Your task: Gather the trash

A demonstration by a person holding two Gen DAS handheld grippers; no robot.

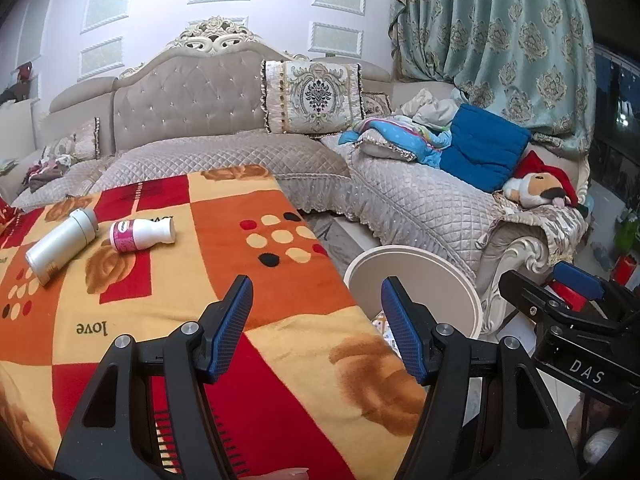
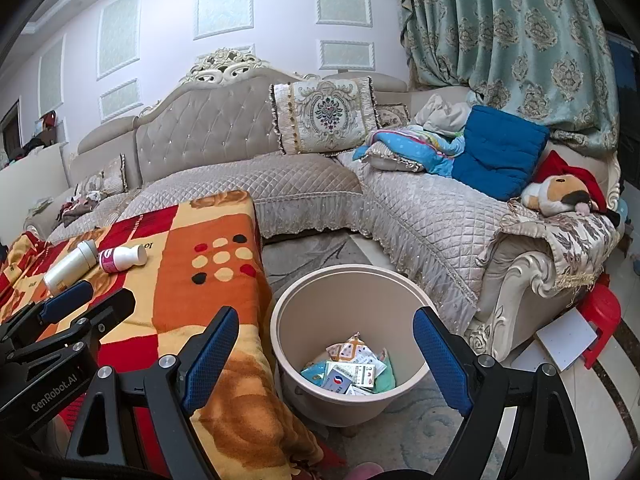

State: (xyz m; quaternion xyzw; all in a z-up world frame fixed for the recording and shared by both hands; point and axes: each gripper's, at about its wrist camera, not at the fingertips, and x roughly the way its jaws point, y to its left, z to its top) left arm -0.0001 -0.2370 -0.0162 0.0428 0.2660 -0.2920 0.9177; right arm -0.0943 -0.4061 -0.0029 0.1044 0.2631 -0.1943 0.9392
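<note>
A: What is shown by the right wrist view that is missed by the left?

B: The inside of the beige bin (image 2: 348, 344) is seen only there — packets and wrappers (image 2: 352, 368) are piled at its bottom. From the left wrist view only part of the bin's rim (image 1: 412, 264) is caught, just past the corner of the bench.

A: And the trash not yet collected?

B: Two bottles are laid on their sides on the patterned blanket (image 1: 224, 280) that covers the bench: a white bottle (image 1: 62, 240) and, just beside it, a pink-labelled bottle (image 1: 140, 234). Both are seen larger from the left wrist view; in the right one they are pushed to the far left.

A: How are the grippers held?

B: The left gripper (image 1: 316, 320) is spread above the blanket with nothing between its pads. The right gripper (image 2: 324, 356) is spread wider, above the bin's mouth — nothing is pinched.

A: Edges and free room?

B: The bench's right edge is draped by the blanket and stands just beside the bin. Open floor (image 2: 316, 248) is left between bench, bin and sofa (image 2: 304, 184); a red stool (image 2: 600, 312) is set by the sofa's carved arm
</note>
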